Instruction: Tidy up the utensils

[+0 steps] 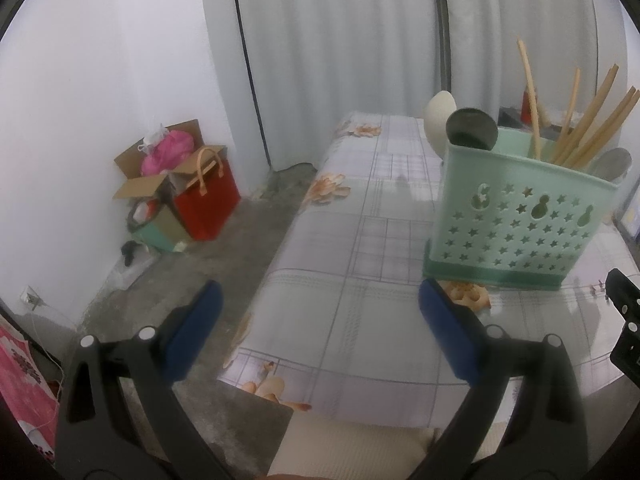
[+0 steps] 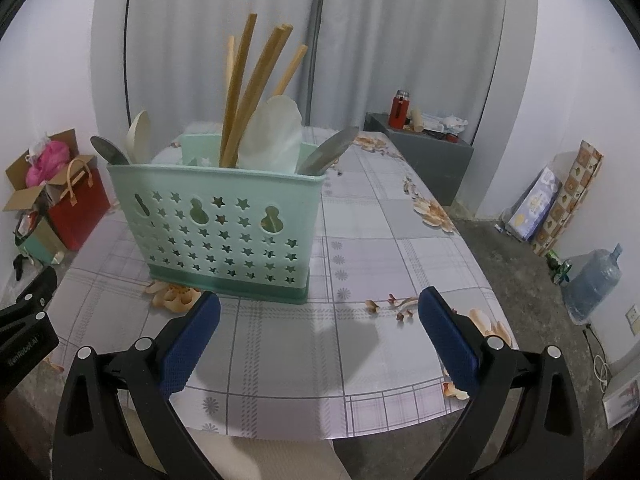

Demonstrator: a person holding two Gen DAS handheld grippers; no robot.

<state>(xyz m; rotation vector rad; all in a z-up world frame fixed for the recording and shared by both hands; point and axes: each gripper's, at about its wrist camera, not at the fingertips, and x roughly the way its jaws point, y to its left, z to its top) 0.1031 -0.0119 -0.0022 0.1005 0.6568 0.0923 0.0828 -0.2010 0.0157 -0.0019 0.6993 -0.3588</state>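
Observation:
A mint-green utensil caddy [image 2: 224, 232] with star cut-outs stands on the table, also seen at the right of the left wrist view as the caddy [image 1: 516, 220]. It holds wooden chopsticks [image 2: 256, 88], white spoons [image 2: 276, 132] and grey metal spoons [image 2: 328, 152]. My right gripper [image 2: 320, 340] is open and empty over the table's near edge, just in front of the caddy. My left gripper [image 1: 320, 328] is open and empty, to the left of the caddy near the table's left edge.
The table [image 2: 380, 260] has a checked floral cloth. On the floor left sit a red bag [image 1: 208, 200] and cardboard boxes [image 1: 156, 176]. A grey cabinet [image 2: 424, 152] with a red flask [image 2: 400, 108] stands behind; a water jug [image 2: 592, 284] sits at the right.

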